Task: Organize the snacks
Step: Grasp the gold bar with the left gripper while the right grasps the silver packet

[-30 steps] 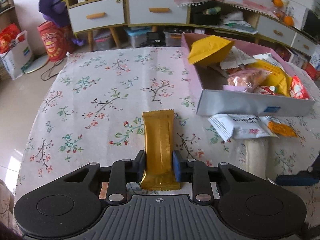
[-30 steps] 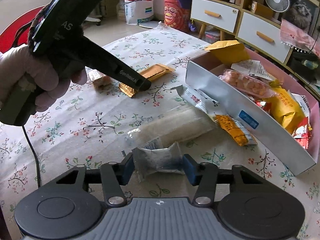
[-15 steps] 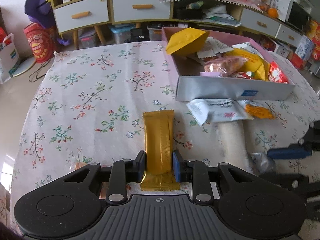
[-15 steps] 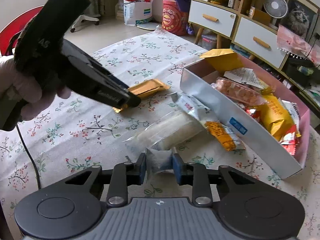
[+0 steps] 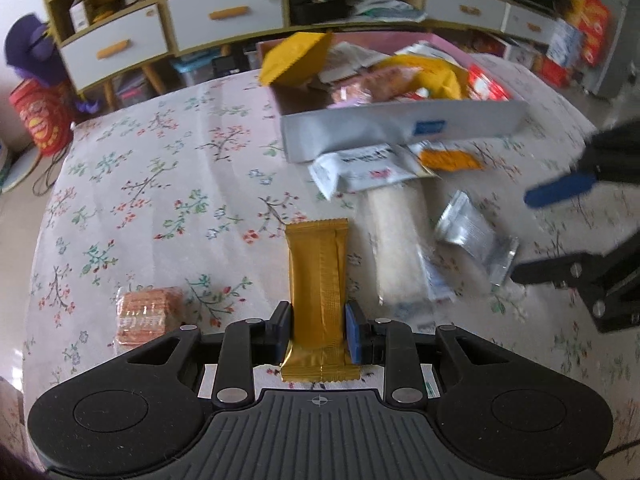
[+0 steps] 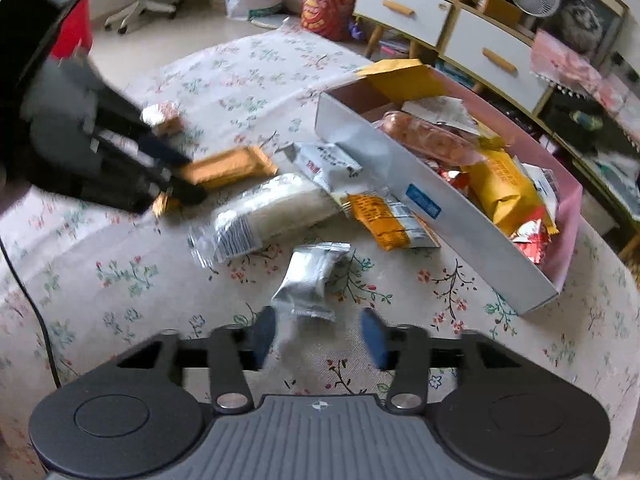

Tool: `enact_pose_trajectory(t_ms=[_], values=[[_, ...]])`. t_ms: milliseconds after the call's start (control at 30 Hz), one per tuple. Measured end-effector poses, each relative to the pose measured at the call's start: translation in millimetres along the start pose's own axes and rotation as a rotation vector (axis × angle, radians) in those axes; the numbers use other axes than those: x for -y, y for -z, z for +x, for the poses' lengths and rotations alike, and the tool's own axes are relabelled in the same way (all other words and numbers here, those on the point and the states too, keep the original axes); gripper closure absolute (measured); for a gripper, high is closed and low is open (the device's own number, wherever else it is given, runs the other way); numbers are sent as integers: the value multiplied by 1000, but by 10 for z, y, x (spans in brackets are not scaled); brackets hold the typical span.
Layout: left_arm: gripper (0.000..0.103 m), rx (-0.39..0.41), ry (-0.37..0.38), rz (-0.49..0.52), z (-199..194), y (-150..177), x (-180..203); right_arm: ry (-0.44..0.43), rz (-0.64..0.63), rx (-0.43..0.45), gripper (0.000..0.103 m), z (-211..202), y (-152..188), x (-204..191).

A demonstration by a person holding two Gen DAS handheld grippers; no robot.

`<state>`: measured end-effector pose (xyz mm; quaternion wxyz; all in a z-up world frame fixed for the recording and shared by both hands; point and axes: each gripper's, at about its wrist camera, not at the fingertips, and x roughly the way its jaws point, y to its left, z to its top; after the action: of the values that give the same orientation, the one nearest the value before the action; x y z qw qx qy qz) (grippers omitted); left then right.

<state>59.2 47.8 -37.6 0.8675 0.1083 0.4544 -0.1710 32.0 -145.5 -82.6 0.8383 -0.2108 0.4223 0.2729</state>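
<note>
My left gripper (image 5: 317, 330) is shut on a long gold snack bar (image 5: 318, 276) held just above the flowered tablecloth; the same gold bar (image 6: 230, 168) shows at the left gripper's tip in the right wrist view. My right gripper (image 6: 318, 330) has its jaws opening, and a small silver packet (image 6: 310, 280) lies loose on the cloth just ahead of them, touching neither pad. The silver packet (image 5: 476, 242) also lies right of the gold bar. A snack box (image 6: 436, 208) with a white front wall and pink sides holds several packets.
A long white rice-cracker pack (image 6: 268, 212), a white wrapper (image 6: 326, 162) and an orange-and-white pack (image 6: 384, 220) lie in front of the box. A small orange-brown packet (image 5: 146, 314) sits left of my left gripper. Drawers (image 5: 216, 16) and shelves stand behind the table.
The right gripper let go of the silver packet, which now lies on the cloth, and its jaws spread apart. The left gripper carried the gold bar rightward, toward the box and the other snacks.
</note>
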Motion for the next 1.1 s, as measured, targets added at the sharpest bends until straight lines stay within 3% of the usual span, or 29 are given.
enact_pose_trajectory(t_ms=[200, 533, 633, 667, 1100], values=[[73, 13, -28, 30, 4, 16, 71, 10, 73, 5, 69, 95, -59, -7], [73, 31, -37, 30, 11, 27, 88, 34, 80, 3, 75, 293, -123, -137], [76, 28, -33, 24, 5, 24, 81, 41, 75, 11, 91, 295, -148, -149], [77, 28, -33, 22, 5, 22, 83, 38, 75, 11, 100, 294, -154, -150], [77, 56, -48, -19, -111, -61, -41, 55, 61, 63, 103, 89, -174, -76]])
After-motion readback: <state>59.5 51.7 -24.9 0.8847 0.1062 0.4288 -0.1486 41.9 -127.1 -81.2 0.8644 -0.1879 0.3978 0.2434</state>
